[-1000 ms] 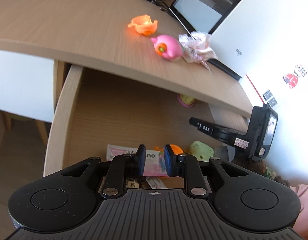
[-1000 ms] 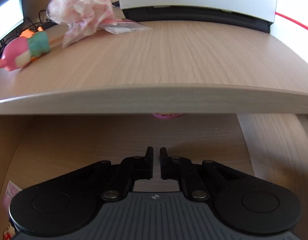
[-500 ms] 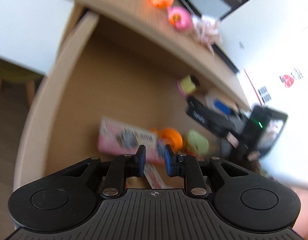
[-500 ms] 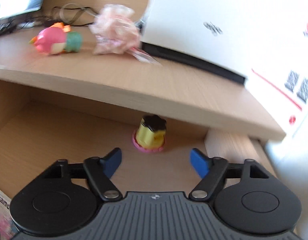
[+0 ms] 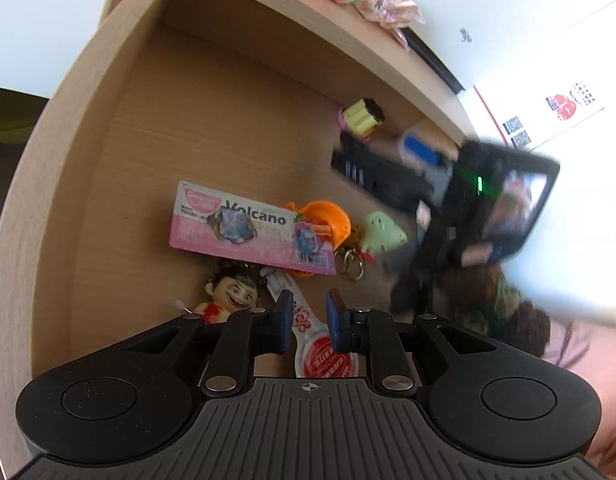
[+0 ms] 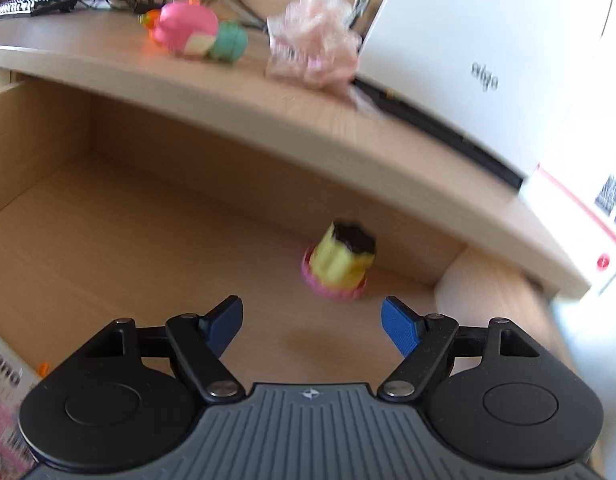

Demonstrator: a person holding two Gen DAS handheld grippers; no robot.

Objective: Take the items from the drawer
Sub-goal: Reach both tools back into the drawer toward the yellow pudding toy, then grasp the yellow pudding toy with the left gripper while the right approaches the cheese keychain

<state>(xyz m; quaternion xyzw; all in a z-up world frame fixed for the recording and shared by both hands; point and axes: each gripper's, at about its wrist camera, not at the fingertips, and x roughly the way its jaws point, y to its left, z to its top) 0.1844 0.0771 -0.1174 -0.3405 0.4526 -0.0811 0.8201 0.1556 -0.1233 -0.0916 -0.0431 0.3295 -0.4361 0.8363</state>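
The wooden drawer stands pulled out under the desk top. Inside lie a pink "Volcano" packet, an orange toy, a green toy, a small doll and a red-and-white sachet. My left gripper hovers over the sachet, its pads a narrow gap apart and holding nothing. A yellow pudding toy on a pink base stands at the drawer's back right. My right gripper is wide open just short of it, and looks blurred in the left wrist view.
On the desk top above the drawer rest a pink toy, a crinkled pink bundle and a white box. Cables and a screen sit at the back. The drawer's left half is bare wood.
The right gripper went from shut to wide open and dropped toward the pudding toy. The left gripper tilted down over the drawer's contents, with its gap unchanged.
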